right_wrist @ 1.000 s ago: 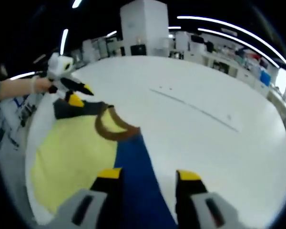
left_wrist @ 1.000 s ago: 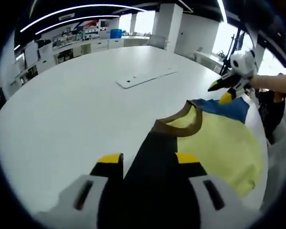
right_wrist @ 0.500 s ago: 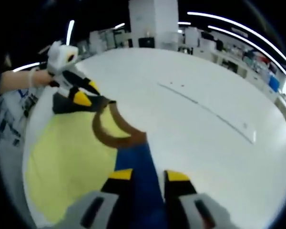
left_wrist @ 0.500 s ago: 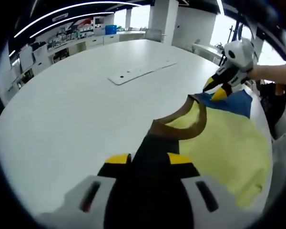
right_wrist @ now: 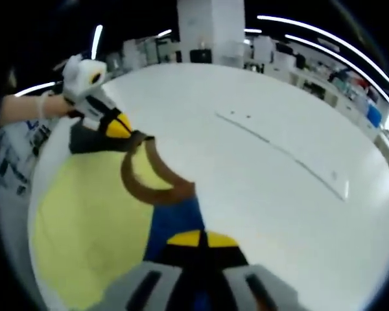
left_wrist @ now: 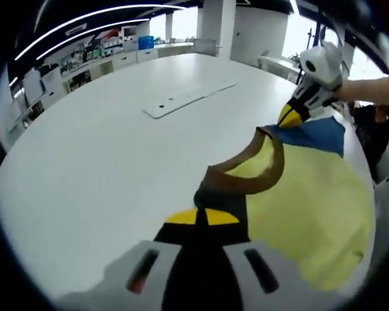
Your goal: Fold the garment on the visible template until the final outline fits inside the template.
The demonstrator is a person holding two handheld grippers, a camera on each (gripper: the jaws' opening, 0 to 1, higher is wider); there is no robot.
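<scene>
soft yellow garment (left_wrist: 311,207), curved brown collar (left_wrist: 253,175), on smooth white table (left_wrist: 91,155)

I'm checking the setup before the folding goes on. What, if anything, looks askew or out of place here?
Nothing stands out. The garment lies flat at the table edge, each shoulder pinched by shut tongs: left tongs on the dark shoulder, right tongs on the blue one. The flat white template lies apart, bare.

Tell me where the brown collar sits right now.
In the left gripper view the brown collar curves just beyond the left tongs, on the yellow garment; the right tongs grip the blue shoulder past it.
</scene>
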